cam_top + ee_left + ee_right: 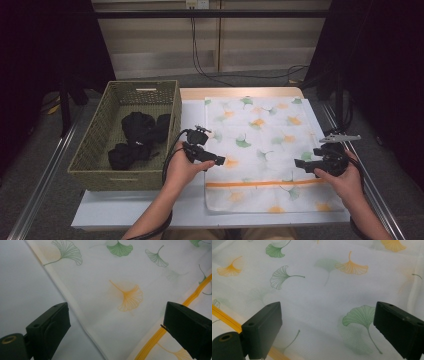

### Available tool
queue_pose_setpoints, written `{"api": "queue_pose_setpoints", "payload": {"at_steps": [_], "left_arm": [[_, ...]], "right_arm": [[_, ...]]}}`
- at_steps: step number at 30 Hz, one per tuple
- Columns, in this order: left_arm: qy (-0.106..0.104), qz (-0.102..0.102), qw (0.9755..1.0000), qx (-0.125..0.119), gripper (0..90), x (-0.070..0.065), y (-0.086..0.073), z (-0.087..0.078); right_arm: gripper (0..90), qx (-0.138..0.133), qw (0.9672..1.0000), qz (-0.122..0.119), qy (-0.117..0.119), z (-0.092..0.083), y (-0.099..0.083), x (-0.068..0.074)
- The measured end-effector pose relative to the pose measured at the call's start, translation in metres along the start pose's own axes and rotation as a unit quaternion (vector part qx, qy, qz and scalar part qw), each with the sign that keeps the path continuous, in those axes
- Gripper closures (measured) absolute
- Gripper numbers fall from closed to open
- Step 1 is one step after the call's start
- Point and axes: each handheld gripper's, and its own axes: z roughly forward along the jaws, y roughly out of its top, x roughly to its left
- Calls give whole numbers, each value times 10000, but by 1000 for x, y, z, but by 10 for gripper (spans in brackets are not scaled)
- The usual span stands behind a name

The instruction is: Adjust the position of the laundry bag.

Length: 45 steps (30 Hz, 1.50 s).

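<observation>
A white mesh bag (pixel 260 145) printed with green and orange ginkgo leaves lies flat on the table, an orange zipper (pixel 260 184) running across its near end. My left gripper (pixel 218 160) hovers at the bag's left edge, open, with nothing between its jaws. In the left gripper view the bag's left hem (pixel 75 307) and the zipper (pixel 155 340) lie below the open left gripper (pixel 116 325). My right gripper (pixel 299 164) is at the bag's right side, also open. Under the right gripper (pixel 328 327) lie leaf-printed mesh (pixel 359 317) and the zipper (pixel 227 318).
A woven green basket (pixel 90 150) stands at the left of the table and holds black bundled cloths (pixel 137 135). The white tabletop (pixel 145 205) shows bare between basket and bag. Metal rails (pixel 40 185) run along both table sides.
</observation>
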Motion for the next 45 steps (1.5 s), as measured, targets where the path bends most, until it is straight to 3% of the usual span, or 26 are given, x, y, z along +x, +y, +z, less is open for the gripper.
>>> {"api": "queue_pose_setpoints", "payload": {"at_steps": [6,7,8,13,15,18,19,20,22,23,24,29,32,33,38,39,42,45], "left_arm": [[-10,-60,10000,7,70,1,-1,0],[86,-271,9994,-178,70,-2,-1,2],[74,-91,9999,-55,70,0,0,0],[82,-129,9998,-110,70,0,2,0],[110,-253,9995,-183,71,3,3,0],[116,-254,9996,-101,73,6,4,2],[330,-215,9992,-95,77,8,7,5],[330,-215,9992,-95,81,8,7,5],[283,-466,9983,-184,90,15,10,9],[316,-418,9986,-109,92,18,11,10],[327,-514,9980,-144,100,20,12,13],[411,-587,9971,-249,160,26,15,17],[451,-497,9974,-266,227,26,17,22],[565,-419,9972,-264,248,26,18,23],[479,-668,9963,-244,357,33,19,30],[461,-807,9952,-300,369,33,19,32],[404,-866,9952,-208,430,36,19,34],[508,-880,9945,-251,488,37,18,36]], "right_arm": [[79,39,10000,17,-1,1,0,3],[79,51,10000,37,6,0,-1,3],[79,40,10000,25,37,0,-2,2],[79,-16,10000,78,8,-3,-2,-1],[79,0,10000,54,30,-3,-2,0],[79,-14,10000,42,31,-3,-1,1],[79,2,10000,47,36,-3,-1,2],[79,-5,10000,28,31,-3,0,3],[79,-17,10000,12,74,-2,1,4],[79,-36,10000,-30,65,-1,1,4],[79,-2,10000,-17,68,-1,1,5],[78,-17,9999,-95,112,0,1,6],[78,-8,9999,-95,94,0,1,6],[78,-9,9999,-87,93,0,1,6],[78,-3,9999,-74,103,0,1,5],[78,-14,9999,-76,104,0,1,5],[78,3,9999,-97,99,1,2,5],[78,-17,9999,-95,125,1,2,6]]}}
